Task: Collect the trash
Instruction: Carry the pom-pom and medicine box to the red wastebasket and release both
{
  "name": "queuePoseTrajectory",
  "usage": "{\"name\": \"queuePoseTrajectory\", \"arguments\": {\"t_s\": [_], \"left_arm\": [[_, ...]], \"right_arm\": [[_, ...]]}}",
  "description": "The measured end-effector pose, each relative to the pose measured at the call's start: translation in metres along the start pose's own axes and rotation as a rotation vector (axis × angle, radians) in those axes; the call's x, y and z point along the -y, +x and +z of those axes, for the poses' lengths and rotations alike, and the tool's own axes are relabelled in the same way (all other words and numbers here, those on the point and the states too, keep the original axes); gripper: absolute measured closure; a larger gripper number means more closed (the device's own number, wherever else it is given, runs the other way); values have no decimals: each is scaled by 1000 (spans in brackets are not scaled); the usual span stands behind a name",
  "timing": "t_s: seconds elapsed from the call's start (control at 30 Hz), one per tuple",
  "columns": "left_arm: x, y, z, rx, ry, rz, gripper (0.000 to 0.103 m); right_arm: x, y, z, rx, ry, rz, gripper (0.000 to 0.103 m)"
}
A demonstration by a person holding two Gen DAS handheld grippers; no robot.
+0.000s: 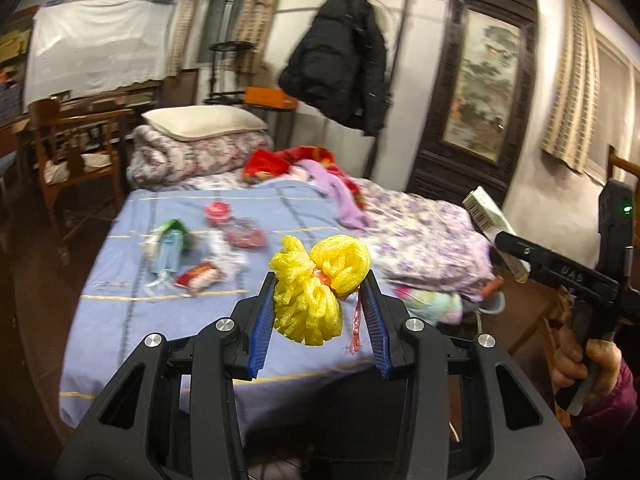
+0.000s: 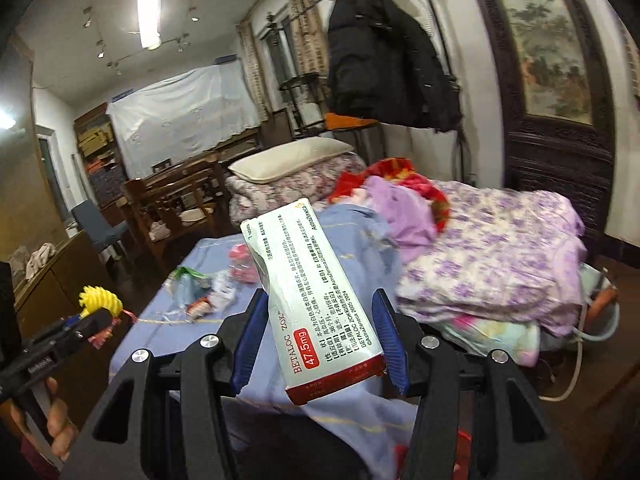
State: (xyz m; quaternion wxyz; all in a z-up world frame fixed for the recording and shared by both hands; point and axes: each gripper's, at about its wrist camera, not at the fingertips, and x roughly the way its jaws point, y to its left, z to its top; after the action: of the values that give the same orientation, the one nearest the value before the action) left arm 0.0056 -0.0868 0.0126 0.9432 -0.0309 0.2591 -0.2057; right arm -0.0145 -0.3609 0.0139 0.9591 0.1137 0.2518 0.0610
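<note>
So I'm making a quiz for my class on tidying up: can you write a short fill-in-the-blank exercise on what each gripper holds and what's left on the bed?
1. The left gripper is shut on a ____ foam net.
2. The right gripper is shut on a medicine ____, white with a red end.
3. More trash, such as a face mask, lies on the ____ bedsheet.
4. A black ____ hangs above the bed's far end.

Missing words: yellow; box; blue; jacket
</note>
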Motion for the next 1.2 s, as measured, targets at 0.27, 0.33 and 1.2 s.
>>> {"name": "queuePoseTrajectory", "arguments": {"t_s": [0.27, 0.33, 1.2], "left_arm": [[74, 34, -12, -106, 104, -108, 61], [91, 48, -16, -139, 131, -130, 61], [240, 195, -76, -458, 409, -277, 28]], "right_arm": [[92, 1, -49, -144, 72, -127, 50], [118, 16, -71, -221, 104, -162, 50], [230, -4, -124, -190, 369, -217, 31]]}}
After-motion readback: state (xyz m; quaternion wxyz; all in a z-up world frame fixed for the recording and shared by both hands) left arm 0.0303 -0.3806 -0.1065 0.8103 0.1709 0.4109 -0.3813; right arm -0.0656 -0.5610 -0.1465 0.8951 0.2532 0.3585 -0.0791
